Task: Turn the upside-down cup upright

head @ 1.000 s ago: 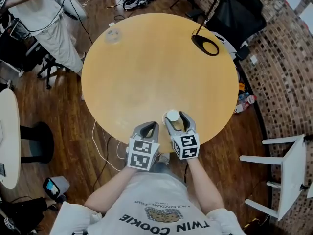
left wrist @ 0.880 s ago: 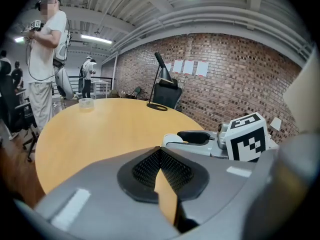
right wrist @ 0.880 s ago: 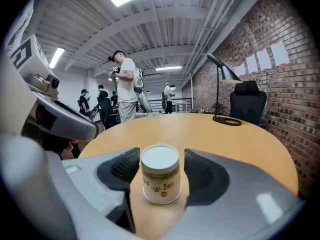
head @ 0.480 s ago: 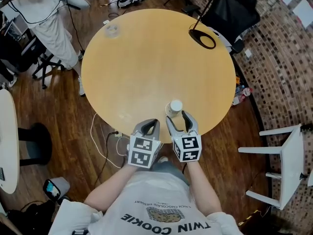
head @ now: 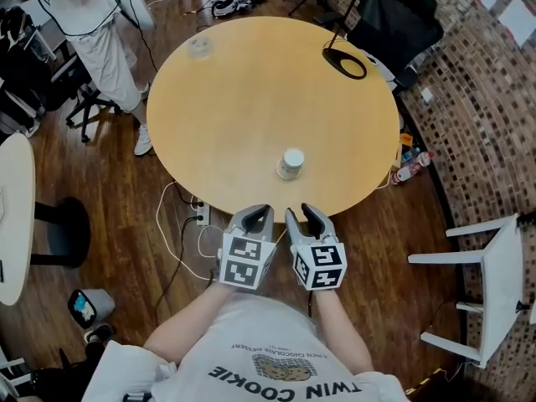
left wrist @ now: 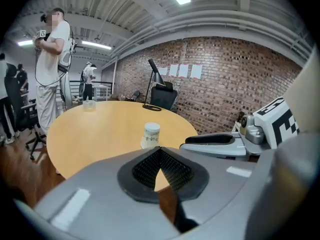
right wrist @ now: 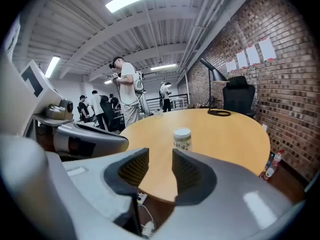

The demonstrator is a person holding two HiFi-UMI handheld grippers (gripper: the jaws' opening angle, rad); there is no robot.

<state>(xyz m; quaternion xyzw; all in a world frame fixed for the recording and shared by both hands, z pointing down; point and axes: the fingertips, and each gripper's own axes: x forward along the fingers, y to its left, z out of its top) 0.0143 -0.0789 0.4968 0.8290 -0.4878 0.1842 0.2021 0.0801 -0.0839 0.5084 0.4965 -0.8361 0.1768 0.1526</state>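
A white paper cup (head: 291, 163) with a green print stands rim-down on the round wooden table (head: 251, 82), close to its near edge. It also shows in the left gripper view, cup (left wrist: 150, 135), and in the right gripper view, cup (right wrist: 182, 139). Both grippers hover off the table's near edge, short of the cup. My left gripper (head: 256, 212) has its pads meeting at the tips (left wrist: 160, 149), with nothing in them. My right gripper (head: 300, 212) is closing, a gap still between its pads (right wrist: 160, 159), and nothing lies in that gap.
A black lamp base (head: 345, 63) sits at the table's far right and a clear plastic cup (head: 198, 47) at its far left. A person (head: 84, 15) stands beyond the table on the left. White cables (head: 180, 241) lie on the floor; a white chair (head: 494, 300) stands right.
The right gripper's jaws were round the cup a second ago; they have let it go and narrowed. Both grippers have drawn back past the table's near edge. The cup stays rim-down.
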